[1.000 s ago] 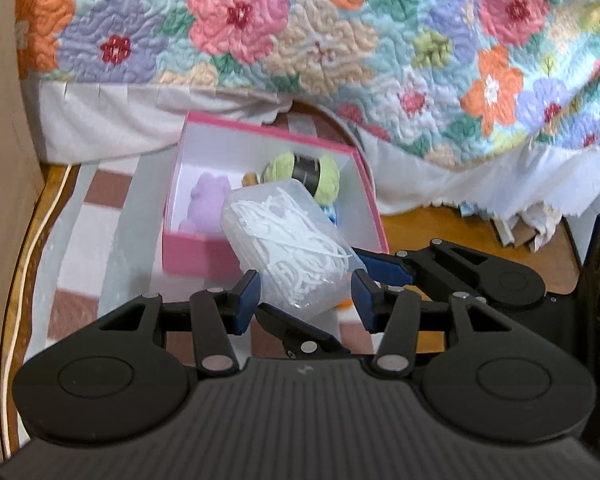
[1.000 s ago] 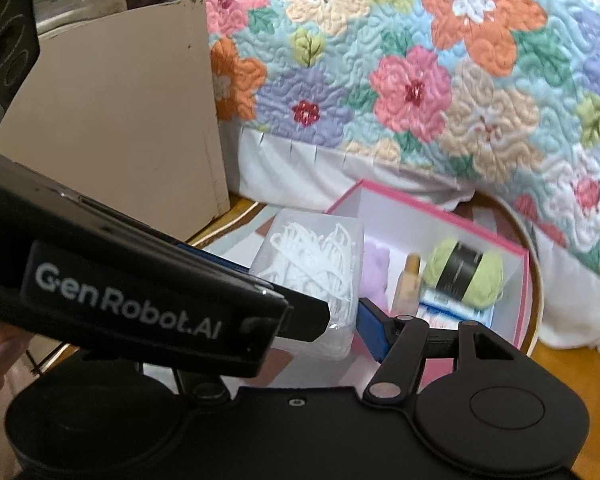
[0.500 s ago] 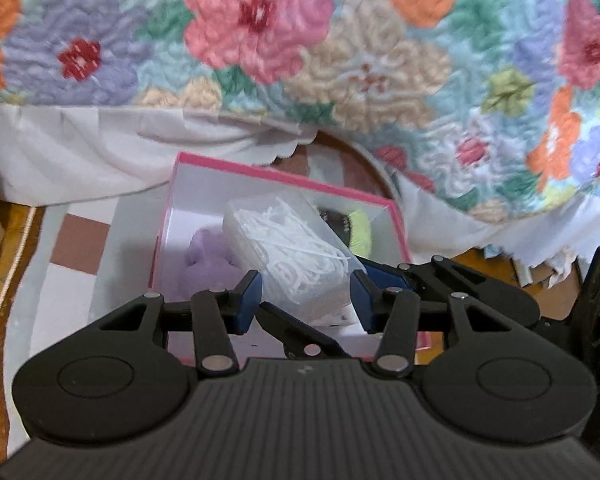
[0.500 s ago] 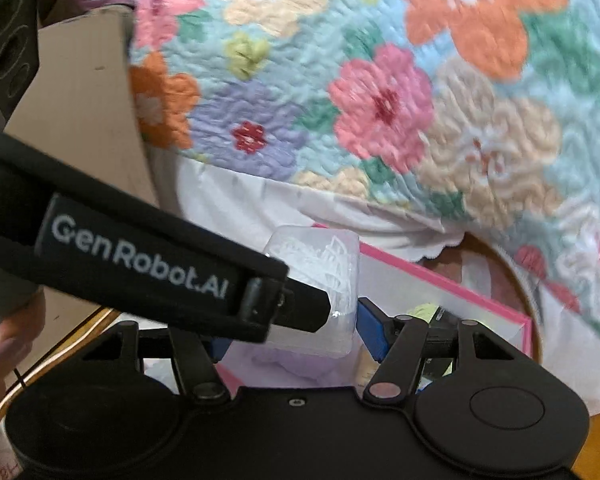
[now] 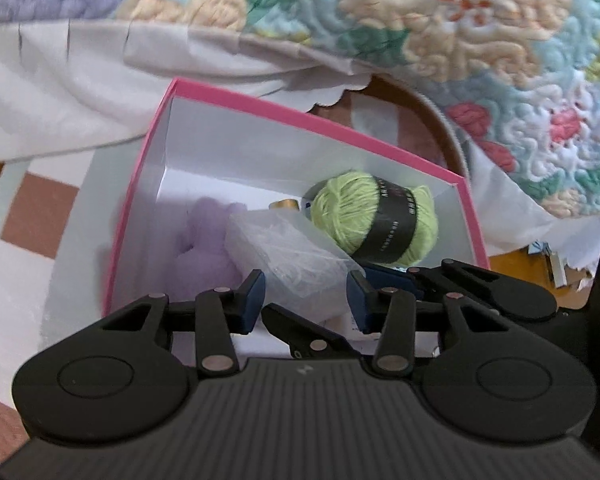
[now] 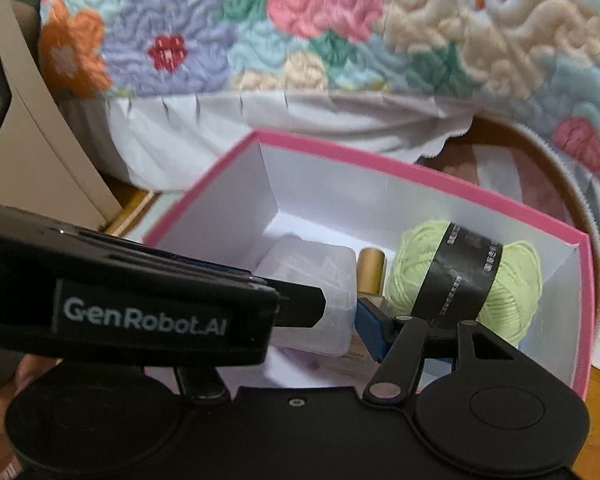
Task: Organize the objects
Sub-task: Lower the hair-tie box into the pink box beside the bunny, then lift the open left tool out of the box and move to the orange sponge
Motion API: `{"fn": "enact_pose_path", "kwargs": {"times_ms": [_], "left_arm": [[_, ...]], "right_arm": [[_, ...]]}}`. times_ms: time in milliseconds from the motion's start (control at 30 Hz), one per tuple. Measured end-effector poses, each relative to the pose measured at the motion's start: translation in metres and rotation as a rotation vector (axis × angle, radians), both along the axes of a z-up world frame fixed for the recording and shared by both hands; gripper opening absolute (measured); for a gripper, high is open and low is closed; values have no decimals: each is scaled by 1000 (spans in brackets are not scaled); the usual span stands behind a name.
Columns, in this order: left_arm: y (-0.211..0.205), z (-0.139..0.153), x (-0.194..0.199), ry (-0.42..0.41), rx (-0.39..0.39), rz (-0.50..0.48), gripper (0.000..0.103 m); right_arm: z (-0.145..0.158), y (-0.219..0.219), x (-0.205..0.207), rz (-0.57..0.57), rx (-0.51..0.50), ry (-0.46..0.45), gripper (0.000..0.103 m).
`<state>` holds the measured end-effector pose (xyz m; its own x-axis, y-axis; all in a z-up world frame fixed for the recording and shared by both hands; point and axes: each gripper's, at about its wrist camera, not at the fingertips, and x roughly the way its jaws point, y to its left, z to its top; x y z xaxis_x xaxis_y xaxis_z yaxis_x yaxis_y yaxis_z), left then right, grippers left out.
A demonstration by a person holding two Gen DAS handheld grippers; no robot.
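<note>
Both grippers hold clear case (image 5: 288,256) inside pink box (image 5: 140,196), frame centre: left gripper (image 5: 305,298) jaws just closing further, case between them; right gripper (image 6: 340,312) clamped on it. Yarn (image 5: 374,216) right of case, purple plush (image 5: 202,240) left.

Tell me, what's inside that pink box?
Inside the pink box: a green yarn ball, a clear plastic case, a purple plush toy and a gold-capped bottle. The case and yarn hide whatever lies beneath.
</note>
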<state>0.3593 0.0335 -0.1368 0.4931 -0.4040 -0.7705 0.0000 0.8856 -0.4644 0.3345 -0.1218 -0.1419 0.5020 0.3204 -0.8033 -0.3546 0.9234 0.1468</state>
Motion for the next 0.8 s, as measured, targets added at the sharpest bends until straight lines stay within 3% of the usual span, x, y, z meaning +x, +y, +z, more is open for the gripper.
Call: {"fn": "enact_pose_path", "kwargs": {"times_ms": [133, 167, 400, 500, 633, 800], "left_arm": [[-2, -7, 6, 4, -10, 12, 39], [-3, -9, 8, 7, -7, 18, 33], [-4, -15, 8, 2, 75, 79, 27], [-1, -5, -2, 1, 72, 90, 34], [1, 15, -23, 10, 89, 79, 36], [-4, 55, -57, -15, 178, 29, 46]], "right_arm": [[-10, 3, 10, 18, -38, 10, 67], [-11, 2, 12, 18, -43, 13, 67], [-14, -15, 7, -11, -1, 39, 67], [-9, -24, -6, -28, 42, 31, 67], [2, -28, -28, -40, 65, 2, 67], [31, -31, -51, -37, 51, -17, 75]]}}
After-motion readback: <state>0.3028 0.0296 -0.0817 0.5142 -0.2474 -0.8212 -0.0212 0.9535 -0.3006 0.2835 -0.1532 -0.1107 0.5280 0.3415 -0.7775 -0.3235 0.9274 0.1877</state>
